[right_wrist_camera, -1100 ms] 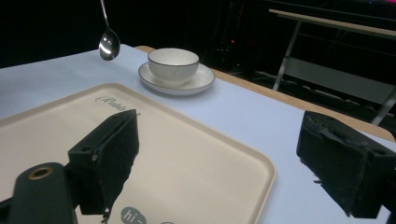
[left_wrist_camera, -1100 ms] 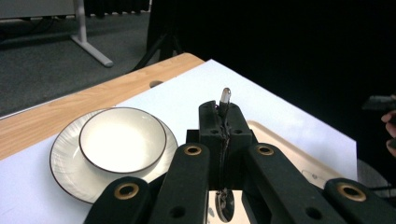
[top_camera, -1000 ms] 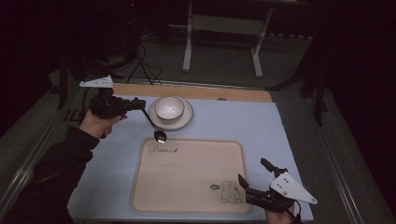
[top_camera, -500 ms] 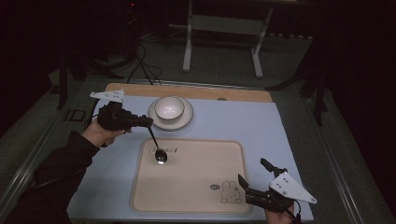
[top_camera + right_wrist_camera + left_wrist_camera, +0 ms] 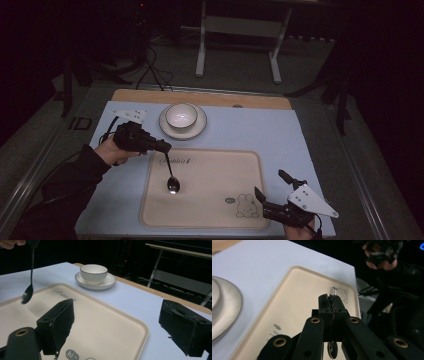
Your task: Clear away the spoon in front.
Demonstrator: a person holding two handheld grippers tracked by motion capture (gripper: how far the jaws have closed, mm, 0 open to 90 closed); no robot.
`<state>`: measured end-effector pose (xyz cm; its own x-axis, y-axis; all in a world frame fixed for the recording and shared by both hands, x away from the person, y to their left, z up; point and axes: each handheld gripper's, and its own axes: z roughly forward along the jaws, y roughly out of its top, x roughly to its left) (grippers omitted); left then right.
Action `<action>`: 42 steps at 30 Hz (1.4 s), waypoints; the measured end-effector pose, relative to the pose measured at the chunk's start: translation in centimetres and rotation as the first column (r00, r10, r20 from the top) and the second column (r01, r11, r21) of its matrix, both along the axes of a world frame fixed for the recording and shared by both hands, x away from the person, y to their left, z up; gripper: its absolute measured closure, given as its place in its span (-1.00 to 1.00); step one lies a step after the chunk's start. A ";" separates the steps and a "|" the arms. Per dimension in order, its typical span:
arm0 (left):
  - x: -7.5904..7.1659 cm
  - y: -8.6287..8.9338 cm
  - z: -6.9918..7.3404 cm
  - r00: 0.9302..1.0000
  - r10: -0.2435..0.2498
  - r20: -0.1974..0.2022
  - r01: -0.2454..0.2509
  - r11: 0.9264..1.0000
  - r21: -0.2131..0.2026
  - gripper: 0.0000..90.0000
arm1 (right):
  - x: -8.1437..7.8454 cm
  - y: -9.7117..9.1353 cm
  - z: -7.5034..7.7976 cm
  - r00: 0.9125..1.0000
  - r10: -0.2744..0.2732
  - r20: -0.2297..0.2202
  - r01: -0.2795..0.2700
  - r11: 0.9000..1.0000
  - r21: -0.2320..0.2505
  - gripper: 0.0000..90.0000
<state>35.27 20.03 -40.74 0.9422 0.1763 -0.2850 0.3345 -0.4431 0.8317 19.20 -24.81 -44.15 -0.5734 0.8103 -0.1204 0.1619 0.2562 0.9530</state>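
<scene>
Nearest the person, the right tool (image 5: 274, 200) is seen low over the near right corner of the tray (image 5: 250, 165), jaws spread wide with nothing between them; in the right gripper view the two black pads stand well apart above the tray's printed rabbit corner. Farther in, the left tool (image 5: 162, 146) is held over the tray's far left edge, jaws pressed together and pinching the spoon (image 5: 171, 176) by the upper end of its handle. The spoon is hung nearly upright, bowl down, over the left part of the tray; whether the bowl touches the tray surface cannot be told, though in the right gripper view the spoon (image 5: 29, 280) looks just clear of it. In the left gripper view the thin handle (image 5: 332, 293) is seen clamped edge-on between the pads. The spoon is judged light, stiff, smooth metal, likely slippery and prone to swivelling in a narrow pinch; a hold on the handle's flat near its end, as taken here, suits it, firm pressure being safe. Beyond the tray, a white bowl (image 5: 181, 115) is set on a saucer (image 5: 197, 131) on the pale blue mat (image 5: 260, 127) of the bench; both are judged fragile ceramic.
</scene>
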 end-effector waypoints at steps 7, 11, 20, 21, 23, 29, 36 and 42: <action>-0.1 -0.9 -1.2 0.997 -0.061 -0.038 0.061 0.998 0.012 0.99 | 0.0 0.0 0.0 1.000 0.001 -0.001 -0.001 1.000 -0.001 -0.71; -0.2 -1.5 -2.0 0.995 -0.086 -0.059 0.088 0.996 0.026 0.99 | 0.0 0.0 0.0 1.000 0.001 -0.002 -0.001 1.000 0.000 -0.71; 0.2 -2.1 -3.1 0.989 -0.106 -0.101 0.111 0.993 0.045 0.99 | 0.1 0.0 0.0 1.000 0.003 -0.002 -0.003 1.000 0.002 -0.71; 0.2 -2.1 -3.3 0.988 -0.108 -0.108 0.114 0.992 0.049 0.99 | 0.1 0.0 0.0 1.000 0.003 -0.004 -0.003 1.000 0.002 -0.71; 0.3 -2.3 -3.5 0.988 -0.110 -0.110 0.117 0.991 0.059 0.99 | 0.1 -0.1 -0.1 1.000 0.003 -0.007 -0.003 1.000 0.003 -0.71; 0.6 -2.4 -4.2 0.985 -0.117 -0.129 0.125 0.991 0.052 0.99 | 0.1 -0.1 -0.1 1.000 0.003 -0.006 -0.003 1.000 0.005 -0.71; 0.8 -2.2 -4.2 0.991 -0.086 -0.102 0.090 0.996 0.026 0.82 | 0.1 0.0 -0.1 1.000 0.006 -0.012 -0.006 1.000 0.003 -0.71; 0.9 -2.1 -4.1 0.998 -0.032 -0.048 0.033 0.999 0.029 0.82 | 0.1 0.0 -0.1 1.000 0.008 -0.013 -0.008 1.000 0.000 -0.71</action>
